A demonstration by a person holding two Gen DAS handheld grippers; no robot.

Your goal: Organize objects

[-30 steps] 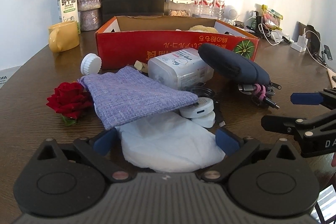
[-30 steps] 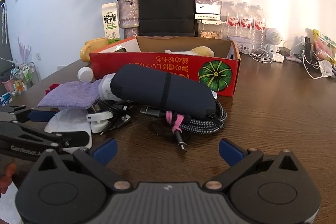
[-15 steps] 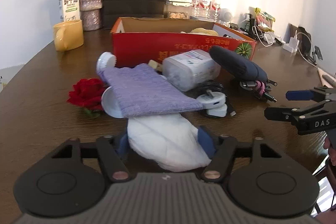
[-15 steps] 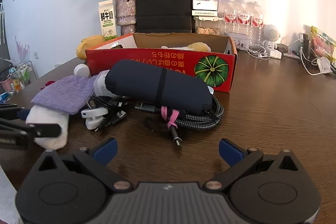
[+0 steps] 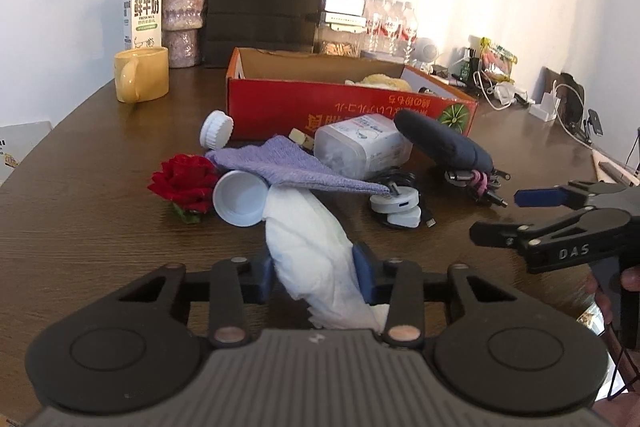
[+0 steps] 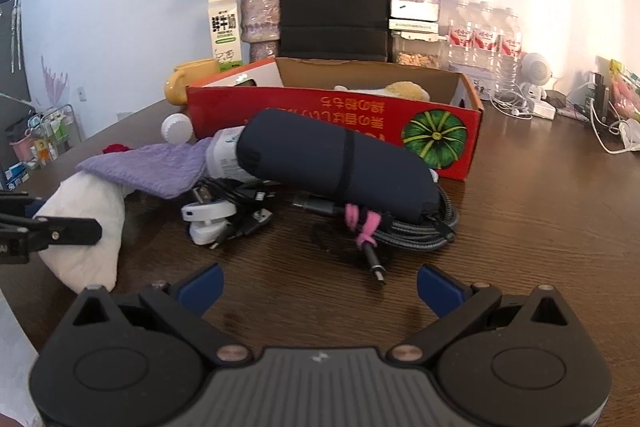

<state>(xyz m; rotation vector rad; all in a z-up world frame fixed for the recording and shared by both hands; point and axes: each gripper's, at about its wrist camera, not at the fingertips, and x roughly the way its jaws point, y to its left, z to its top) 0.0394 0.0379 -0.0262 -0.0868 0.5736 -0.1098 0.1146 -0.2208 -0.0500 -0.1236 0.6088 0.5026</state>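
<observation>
- white padded pack (image 5: 310, 259) sits between the blue pads of the left tool (image 5: 314, 271); jaws closing on it, pads already touching both sides, soft bulk bulging out ahead of the tool
- its far end is tucked under the purple cloth (image 5: 296, 169), which also drapes onto the white cup (image 5: 239, 198) just ahead-left
- to do the step well, my read: finish the squeeze, lift slow and draw back so the cloth slides off instead of dragging cup and red rose (image 5: 185, 183) along
- likely destination is the red cardboard box (image 5: 320, 103) straight ahead past the clutter; top open, pale items already inside
- ahead-right: white charger (image 5: 396, 207), wipes tub (image 5: 362, 143), dark pouch (image 6: 332, 163) over braided cable (image 6: 416, 227); carry the pack above these
- right tool (image 6: 318, 287) wide open, nothing in it, hovering over bare table (image 6: 540, 211); in the left view it is close on the right, so keep the lift path away from it
- open room: bare table left of the left tool; table edge near on that side
</observation>
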